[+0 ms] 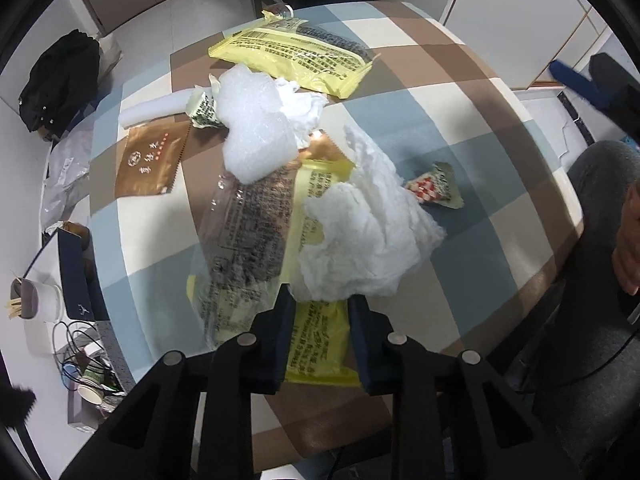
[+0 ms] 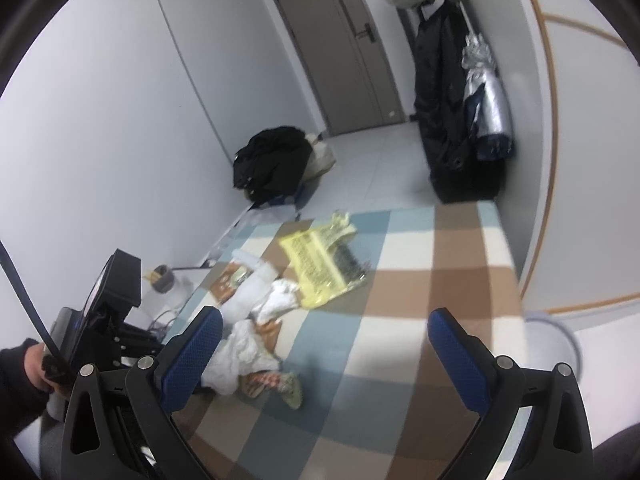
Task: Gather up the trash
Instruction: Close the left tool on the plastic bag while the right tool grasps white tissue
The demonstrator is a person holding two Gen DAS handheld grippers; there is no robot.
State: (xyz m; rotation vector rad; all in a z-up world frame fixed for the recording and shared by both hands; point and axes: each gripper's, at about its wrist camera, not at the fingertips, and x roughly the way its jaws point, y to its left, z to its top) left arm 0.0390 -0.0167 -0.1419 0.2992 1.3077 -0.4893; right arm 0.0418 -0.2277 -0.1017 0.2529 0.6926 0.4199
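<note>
Trash lies on the checked table [image 1: 460,152]. My left gripper [image 1: 322,304] is open, its fingers on either side of a yellow printed wrapper [image 1: 320,340], just below a crumpled white tissue [image 1: 368,236]. Further off lie white bubble wrap [image 1: 256,128], a second yellow wrapper [image 1: 296,56], a brown sachet [image 1: 152,160] and a small red-checked wrapper [image 1: 434,188]. My right gripper [image 2: 324,336] is open and empty, held above the table [image 2: 400,300]. It faces the same pile, with the yellow wrapper [image 2: 316,264] and the tissue [image 2: 240,356] in view.
The person's arm and leg [image 1: 600,260] are at the right table edge. Left of the table stand a white cup [image 1: 44,300], cables and paper cups [image 1: 92,384]. A black bag [image 2: 272,160] sits on the floor and dark coats [image 2: 440,100] hang by the door.
</note>
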